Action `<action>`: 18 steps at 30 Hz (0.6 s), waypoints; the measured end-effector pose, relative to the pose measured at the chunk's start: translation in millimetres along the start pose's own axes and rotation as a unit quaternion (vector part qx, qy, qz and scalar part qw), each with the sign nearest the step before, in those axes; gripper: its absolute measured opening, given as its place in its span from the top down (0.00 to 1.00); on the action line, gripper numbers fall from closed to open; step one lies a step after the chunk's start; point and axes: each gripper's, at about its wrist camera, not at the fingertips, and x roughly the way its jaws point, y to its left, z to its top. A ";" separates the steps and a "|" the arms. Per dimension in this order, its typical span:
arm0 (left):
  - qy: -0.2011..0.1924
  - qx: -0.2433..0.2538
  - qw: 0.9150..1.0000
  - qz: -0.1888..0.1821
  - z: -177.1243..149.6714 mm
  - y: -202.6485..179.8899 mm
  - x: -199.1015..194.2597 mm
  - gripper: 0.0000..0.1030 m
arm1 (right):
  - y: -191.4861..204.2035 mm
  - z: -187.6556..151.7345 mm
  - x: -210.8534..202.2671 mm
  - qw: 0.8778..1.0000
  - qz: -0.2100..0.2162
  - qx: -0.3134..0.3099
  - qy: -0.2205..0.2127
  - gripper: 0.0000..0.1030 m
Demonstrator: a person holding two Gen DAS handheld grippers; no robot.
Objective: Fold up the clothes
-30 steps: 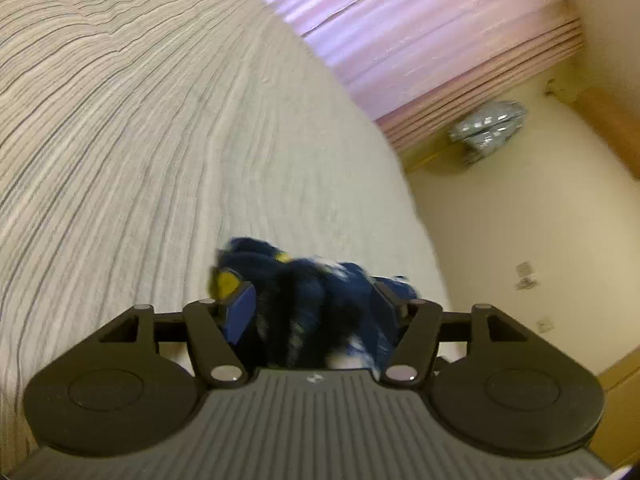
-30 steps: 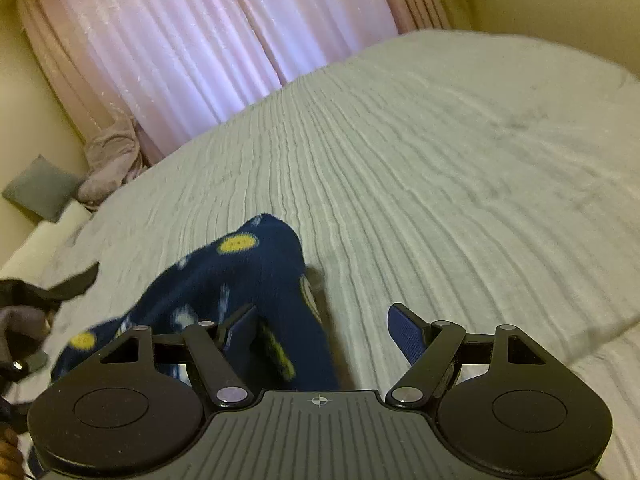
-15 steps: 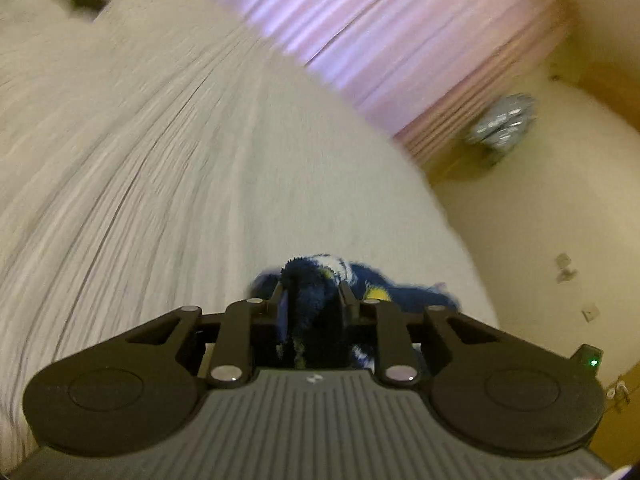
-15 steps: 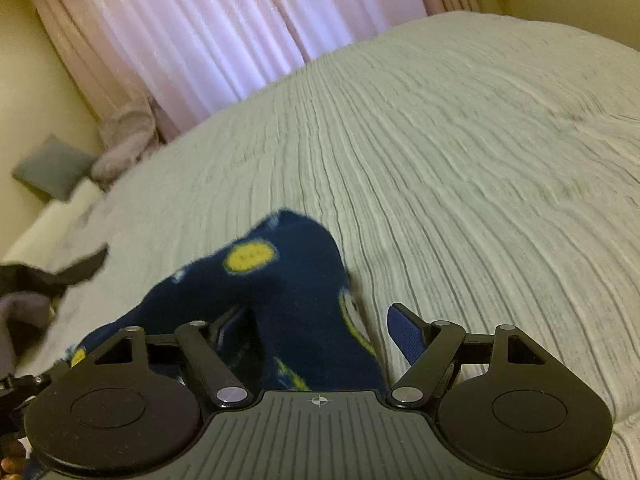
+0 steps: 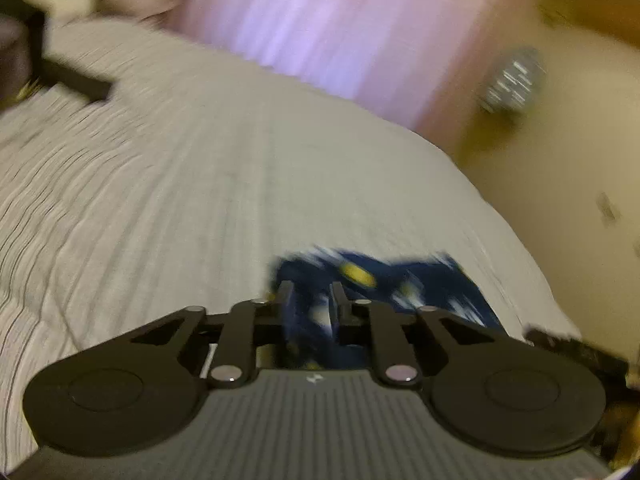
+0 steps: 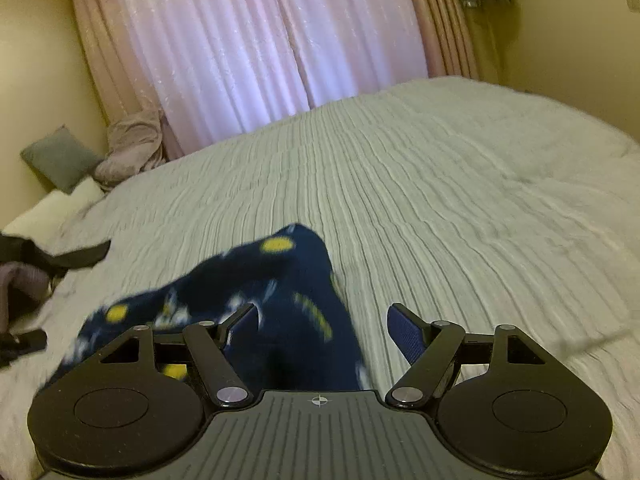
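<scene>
Navy fleece garment (image 6: 280,300) with yellow spots lying on the bed (image 6: 440,184), left gripper (image 5: 310,300) just closing, clenched on a bunch of it, right gripper (image 6: 320,326) gaping wide, fabric between its fingers ungripped, right view alone showing pillows (image 6: 60,160) by the curtain (image 6: 272,40).

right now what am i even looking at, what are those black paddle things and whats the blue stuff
These are two hand-held grabbing tools, one in each of a person's hands, each carrying a camera that looks along its two fingers. The black paddles are the tools' bodies. Each picture comes from one tool. Both look across a bed with a ribbed pale cover, pink curtains behind. The blue stuff is a dark blue garment with yellow spots. The left gripper has just been closing and now pinches a fold of it. The right gripper is wide open; the garment lies between its fingers, ungripped.
</scene>
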 end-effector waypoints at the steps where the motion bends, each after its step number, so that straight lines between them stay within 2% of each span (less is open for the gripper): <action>1: 0.002 0.020 1.000 -0.006 -6.8 -8.2 -7.0 0.91 | 4.2 -5.7 -8.5 1.000 -0.002 -0.009 -0.002 0.27; 3: 0.012 0.057 0.998 -0.003 -22.0 -20.2 -10.7 0.92 | 13.0 -19.3 -22.1 1.000 -0.008 -0.028 -0.003 0.30; 4: 0.020 0.071 0.997 0.006 -28.8 -24.1 -5.8 0.93 | 17.4 -27.2 -27.3 0.999 -0.011 -0.038 -0.003 0.45; 5: 0.031 0.082 0.996 0.019 -39.7 -25.5 -1.9 0.94 | 18.2 -36.1 -28.5 0.999 -0.015 -0.044 0.000 0.55; 8: 0.052 0.094 0.993 0.048 -67.6 -19.0 11.8 0.96 | 21.7 -63.0 -18.4 0.997 -0.028 -0.071 0.022 0.56; 11: 0.059 0.068 0.995 0.045 -76.1 -11.3 24.9 0.97 | 23.8 -83.6 4.5 0.991 -0.043 -0.120 0.035 0.56; 13: 0.063 0.060 0.995 0.046 -74.8 -9.0 28.2 0.97 | 23.3 -80.0 8.8 0.992 -0.042 -0.112 0.044 0.56; 15: 0.070 0.047 0.996 0.042 -68.7 -6.8 26.4 0.97 | 25.9 -69.8 8.6 0.989 -0.039 -0.122 0.073 0.56; 18: 0.072 0.015 0.997 0.022 -51.1 -1.0 14.3 0.98 | 24.8 -49.1 -0.3 0.988 -0.021 -0.127 0.086 0.56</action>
